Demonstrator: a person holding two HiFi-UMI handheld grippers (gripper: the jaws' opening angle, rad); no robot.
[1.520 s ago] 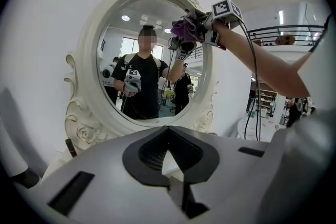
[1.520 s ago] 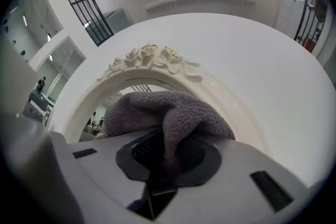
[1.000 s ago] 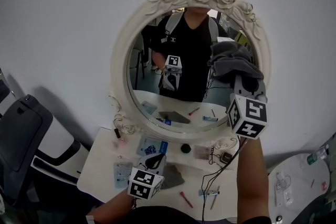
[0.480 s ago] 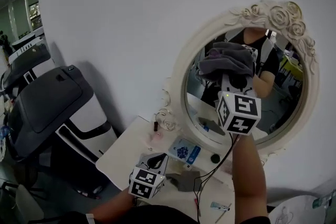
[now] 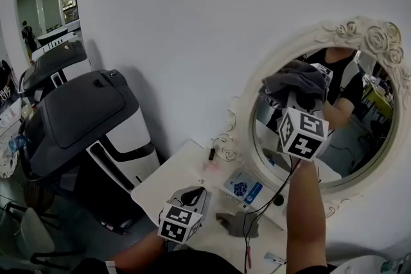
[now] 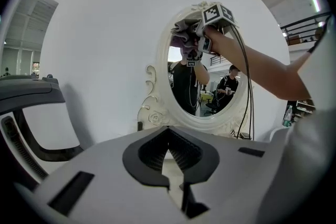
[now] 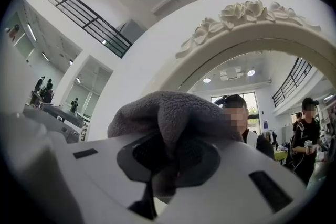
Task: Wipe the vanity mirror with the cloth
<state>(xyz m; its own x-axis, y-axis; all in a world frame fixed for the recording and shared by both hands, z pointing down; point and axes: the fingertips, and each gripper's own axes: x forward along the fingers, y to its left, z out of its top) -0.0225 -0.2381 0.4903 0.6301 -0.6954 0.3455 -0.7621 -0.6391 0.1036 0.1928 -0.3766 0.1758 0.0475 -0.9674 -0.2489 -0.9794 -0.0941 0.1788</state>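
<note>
Right gripper (image 5: pixel 297 99) first: its jaws are clamped down on a bunched-up grey cloth (image 5: pixel 292 81). In the right gripper view the cloth (image 7: pixel 170 113) bulges up and over the jaw tips of the gripper (image 7: pixel 168 157), with a fold pinched down between the pads. It's raised in the right half of the head view, with the cloth against the upper left part of the glass of the vanity mirror (image 5: pixel 363 138), just inside the white frame with the carved roses on top. The left gripper view shows the same thing from below: cloth (image 6: pixel 184 29) up near the top of the oval mirror (image 6: pixel 184 89). The bare forearm (image 5: pixel 302 215) runs up from the bottom edge, and a black cable (image 5: pixel 258 212) hangs down from the gripper towards the table.

Left gripper (image 5: pixel 192 196) sits low, bottom centre of the head view, hovering over the white table (image 5: pixel 170 179). In its own view the gripper (image 6: pixel 169 152) has its jaw tips meeting and nothing held between them.

On the table under the mirror there's a blue and white packet (image 5: pixel 243 188) and a grey lump of something (image 5: pixel 234 222) that I can't identify. Over on the left of the frame is a big black-and-white machine (image 5: pixel 83 119) next to the plain white wall (image 5: pixel 192 29). The glass reflects a person in a dark top.
</note>
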